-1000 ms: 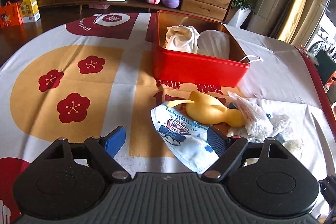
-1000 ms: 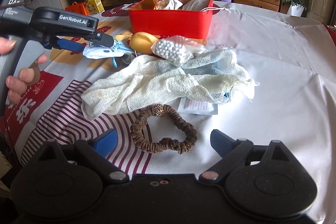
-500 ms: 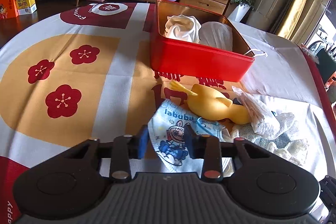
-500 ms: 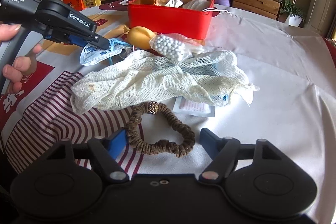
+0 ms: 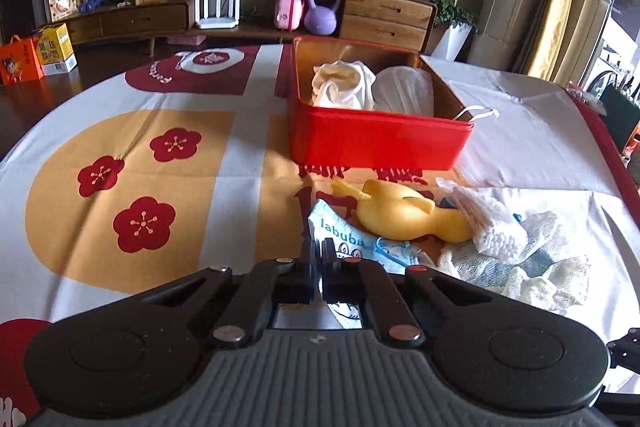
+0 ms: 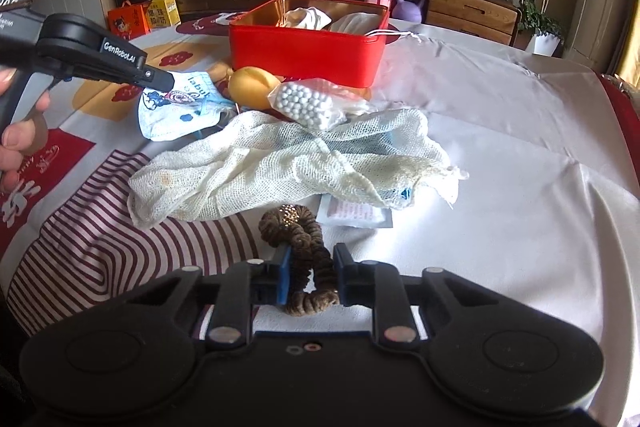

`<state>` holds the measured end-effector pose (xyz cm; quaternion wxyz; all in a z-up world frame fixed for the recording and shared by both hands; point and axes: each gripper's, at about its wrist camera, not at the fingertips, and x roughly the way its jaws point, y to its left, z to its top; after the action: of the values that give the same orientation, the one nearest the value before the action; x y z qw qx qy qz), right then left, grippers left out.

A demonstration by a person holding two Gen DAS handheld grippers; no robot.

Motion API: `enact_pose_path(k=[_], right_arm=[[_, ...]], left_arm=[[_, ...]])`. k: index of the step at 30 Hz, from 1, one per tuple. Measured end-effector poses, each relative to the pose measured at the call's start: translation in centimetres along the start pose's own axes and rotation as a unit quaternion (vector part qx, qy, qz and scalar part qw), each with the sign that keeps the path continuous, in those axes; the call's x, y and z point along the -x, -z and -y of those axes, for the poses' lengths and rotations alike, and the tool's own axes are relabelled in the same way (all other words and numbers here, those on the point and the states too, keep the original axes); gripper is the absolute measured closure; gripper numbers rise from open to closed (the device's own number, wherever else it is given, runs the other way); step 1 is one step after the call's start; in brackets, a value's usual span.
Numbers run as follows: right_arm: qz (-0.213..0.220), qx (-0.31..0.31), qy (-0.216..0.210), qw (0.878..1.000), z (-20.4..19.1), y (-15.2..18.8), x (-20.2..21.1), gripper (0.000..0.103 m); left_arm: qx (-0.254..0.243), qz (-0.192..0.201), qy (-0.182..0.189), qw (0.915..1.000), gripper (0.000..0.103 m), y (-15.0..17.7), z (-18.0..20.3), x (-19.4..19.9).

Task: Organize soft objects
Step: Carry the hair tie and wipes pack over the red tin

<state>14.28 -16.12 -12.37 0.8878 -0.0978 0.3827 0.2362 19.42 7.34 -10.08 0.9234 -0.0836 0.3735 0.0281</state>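
Now, left hand-held gripper (image 5: 319,259): just closed, pinching the face mask (image 5: 362,247) edge.
Right hand-held gripper (image 6: 310,275): jaws just closed, squeezing the brown scrunchie (image 6: 304,247) on the counter (image 6: 500,147).

Each hand-held gripper is matte black plastic with two round housings side by side, linkage arms fixed by silver rivets, and blue pads on the fingertips (image 6: 285,269). The left hand-held gripper (image 6: 170,83) carries white "GenRobot.AI" lettering on a grey handle. A ribbed grey panel sits nearest the left wrist camera.
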Motion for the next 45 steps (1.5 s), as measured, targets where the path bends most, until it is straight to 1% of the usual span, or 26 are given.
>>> enact_pose_path(k=[6, 9, 13, 17, 25, 34, 45], right_arm=[[0.014, -0.033, -0.015, 0.999, 1.0, -0.3, 1.4, 0.087], [0.022, -0.046, -0.026, 0.998, 1.5, -0.5, 2.2, 0.088], [0.03, -0.065, -0.042, 0.997, 1.9, -0.9, 3.4, 0.088], [0.04, -0.066, -0.048, 0.996, 2.1, -1.6, 4.5, 0.088], [0.061, -0.064, -0.059, 0.994, 2.4, -3.3, 6.2, 0.088], [0.076, -0.057, -0.063, 0.994, 2.3, -5.2, 6.8, 0.088], [0.095, -0.051, -0.06, 0.992, 3.1, -9.1, 6.8, 0.088]], left_arm=[[-0.005, 0.02, 0.006, 0.9998, 0.102, -0.4, 0.1, 1.7], [-0.016, 0.037, 0.006, 0.9992, 0.102, -0.4, 0.3, 2.8], [-0.011, 0.043, 0.011, 0.9989, 0.102, -0.7, 0.0, 3.7], [-0.024, 0.055, 0.013, 0.9981, 0.102, -1.0, 0.1, 4.7], [-0.03, 0.057, 0.026, 0.9976, 0.102, -1.9, -0.1, 6.3], [-0.038, 0.076, 0.047, 0.9953, 0.102, -3.7, 0.0, 8.2], [-0.042, 0.082, 0.068, 0.9935, 0.102, -6.5, 0.8, 8.4]])
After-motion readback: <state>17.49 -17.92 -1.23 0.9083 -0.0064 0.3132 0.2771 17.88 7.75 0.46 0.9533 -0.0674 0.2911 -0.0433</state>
